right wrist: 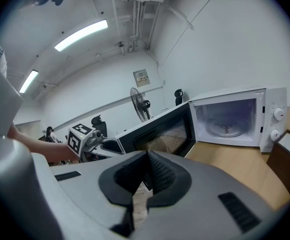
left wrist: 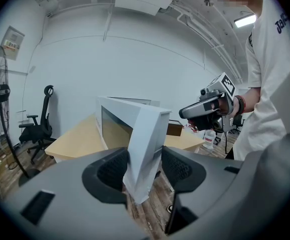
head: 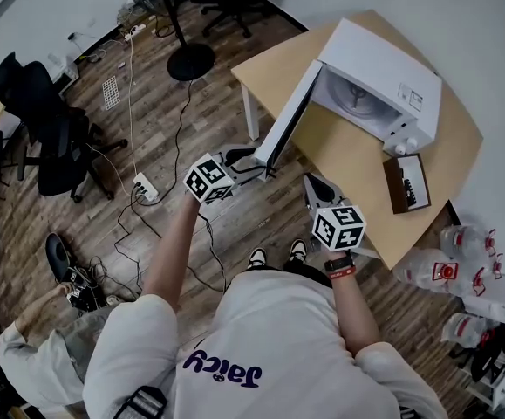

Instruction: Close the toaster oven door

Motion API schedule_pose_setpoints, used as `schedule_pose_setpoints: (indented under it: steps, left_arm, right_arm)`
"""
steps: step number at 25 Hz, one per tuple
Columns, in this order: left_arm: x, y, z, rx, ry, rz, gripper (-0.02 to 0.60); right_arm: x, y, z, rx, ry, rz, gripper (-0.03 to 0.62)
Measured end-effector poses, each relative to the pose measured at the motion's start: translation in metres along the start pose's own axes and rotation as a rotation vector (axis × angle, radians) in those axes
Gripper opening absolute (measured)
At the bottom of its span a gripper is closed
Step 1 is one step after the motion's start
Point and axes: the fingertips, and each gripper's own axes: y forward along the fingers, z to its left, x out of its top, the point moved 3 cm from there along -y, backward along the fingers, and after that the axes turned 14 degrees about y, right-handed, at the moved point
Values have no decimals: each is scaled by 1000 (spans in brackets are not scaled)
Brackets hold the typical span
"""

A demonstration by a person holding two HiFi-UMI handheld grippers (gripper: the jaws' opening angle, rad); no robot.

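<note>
White toaster oven (head: 383,68) casing smooth, faintly glossy; door (right wrist: 165,131) window dark, glossy; table (head: 348,160) under oven matt pale wood; floor (head: 160,116) beside oven brown wood planks.

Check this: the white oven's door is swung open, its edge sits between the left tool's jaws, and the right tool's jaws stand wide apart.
One thing is wrong: the right gripper view shows the right tool with its jaws together, nothing between them. The door is open, its edge between the jaws of the left tool.

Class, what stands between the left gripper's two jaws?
The free edge of the open oven door, shown in the left gripper view.
</note>
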Motion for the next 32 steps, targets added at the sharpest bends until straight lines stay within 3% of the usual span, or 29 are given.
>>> schedule_pose_setpoints:
  steps: [32]
  left_arm:
    - [23,41,-40,-42,12,-3,187]
  right_arm:
    - [12,-32,-37,-39,78,-73,2]
